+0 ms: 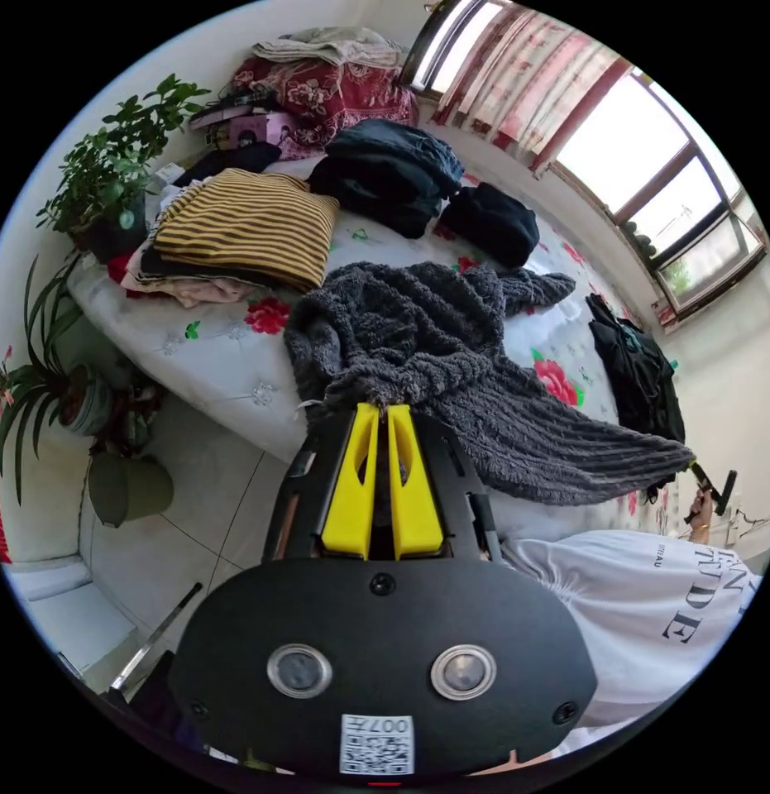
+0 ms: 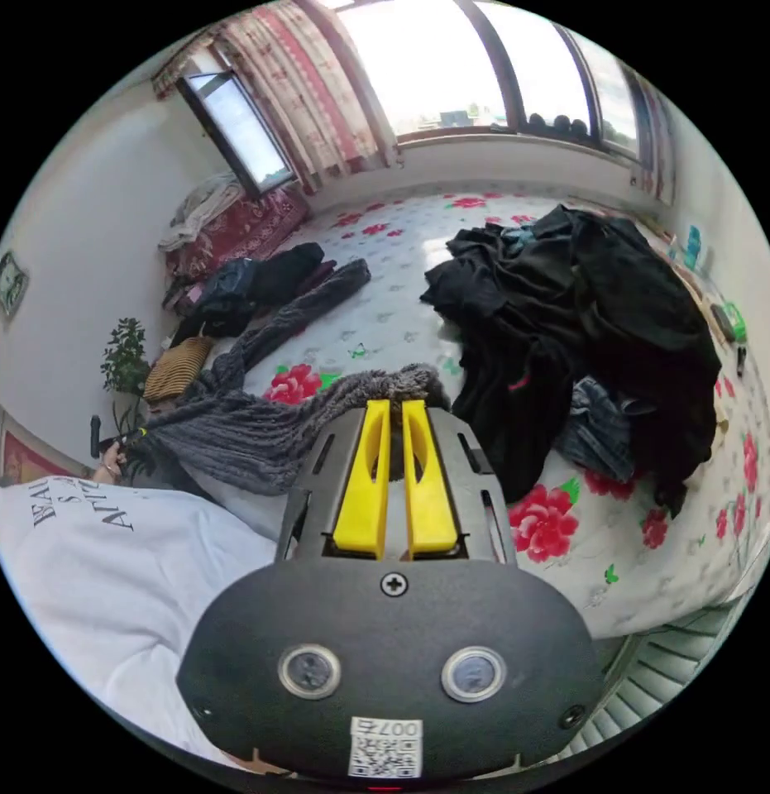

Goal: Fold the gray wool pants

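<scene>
Left tongs (image 1: pixel 383 411): yellow jaws drawn nearly together, pinching an edge of the gray wool pants (image 1: pixel 451 364); the jaw tips sink into the fuzzy pile, so the exact contact is hidden. Right tongs (image 2: pixel 389 405): yellow jaws likewise close together, clamped on another edge of the pants (image 2: pixel 260 422), tips again buried in the fabric. The pants hang stretched between the two tongs at the near edge of the bed (image 1: pixel 227 364), one leg trailing back across the floral sheet toward the far piles. In the left gripper view the right tongs appear small near the rim (image 1: pixel 709 490), too small to read the jaws; in the right gripper view the left tongs (image 2: pixel 112 447) are similarly tiny by the person's hand. On the bed: a yellow-and-black striped garment (image 1: pixel 248 223) atop a folded stack, lower layers mostly covered; dark folded clothes (image 1: pixel 389 174) beyond it; a large black heap (image 2: pixel 583 331) with a scrap of denim showing beneath. The person's white shirt (image 1: pixel 649 604) is cut off at the rim. Potted plants (image 1: pixel 112 174) stand beside the bed, partly cropped; windows with patterned curtains (image 1: pixel 525 83) lie behind.
</scene>
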The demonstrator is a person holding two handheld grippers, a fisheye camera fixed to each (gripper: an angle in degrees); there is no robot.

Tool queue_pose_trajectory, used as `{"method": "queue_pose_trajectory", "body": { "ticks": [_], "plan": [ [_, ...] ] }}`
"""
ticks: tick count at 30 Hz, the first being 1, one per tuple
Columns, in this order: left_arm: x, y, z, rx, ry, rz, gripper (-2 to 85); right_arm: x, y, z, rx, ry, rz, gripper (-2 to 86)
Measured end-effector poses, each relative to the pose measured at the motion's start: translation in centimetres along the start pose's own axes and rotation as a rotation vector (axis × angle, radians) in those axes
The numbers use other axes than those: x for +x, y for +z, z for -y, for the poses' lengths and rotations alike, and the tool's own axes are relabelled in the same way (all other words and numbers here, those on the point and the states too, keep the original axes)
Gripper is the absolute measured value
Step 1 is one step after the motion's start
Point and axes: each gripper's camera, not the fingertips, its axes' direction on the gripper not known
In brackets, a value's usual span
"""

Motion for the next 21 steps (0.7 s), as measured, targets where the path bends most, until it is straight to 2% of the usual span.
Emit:
{"method": "queue_pose_trajectory", "body": {
  "ticks": [3, 6, 8, 9, 15, 21],
  "plan": [
    [-0.4, 2.3, -0.3, -0.005, -0.030, 0.005, 0.0, -3.8, -2.9, 3.2, -0.074, -0.104, -0.125, 3.8],
    [-1.1, 7.9, -0.7, -0.072, -0.093, -0.019, 0.8, -2.2, 3.9, 5.4, -0.133, -0.063, -0.238, 6.0],
    [-2.0, 11.3, -1.6, -0.122, -0.154, -0.021, 1.5, 1.3, 12.0, 4.1, -0.332, -0.010, -0.209, 7.2],
    [-2.1, 11.7, -1.9, -0.124, -0.159, -0.023, 1.7, 2.1, 13.3, 3.2, -0.354, 0.007, -0.190, 7.5],
    [-3.7, 11.2, -4.9, -0.075, -0.162, -0.067, 7.1, 9.3, 16.3, -8.6, -0.253, 0.221, -0.109, 9.2],
    [-4.3, 12.0, -7.1, -0.042, -0.174, -0.057, 9.7, 13.5, 21.7, -13.8, -0.336, 0.319, -0.112, 5.9]
  ]
}}
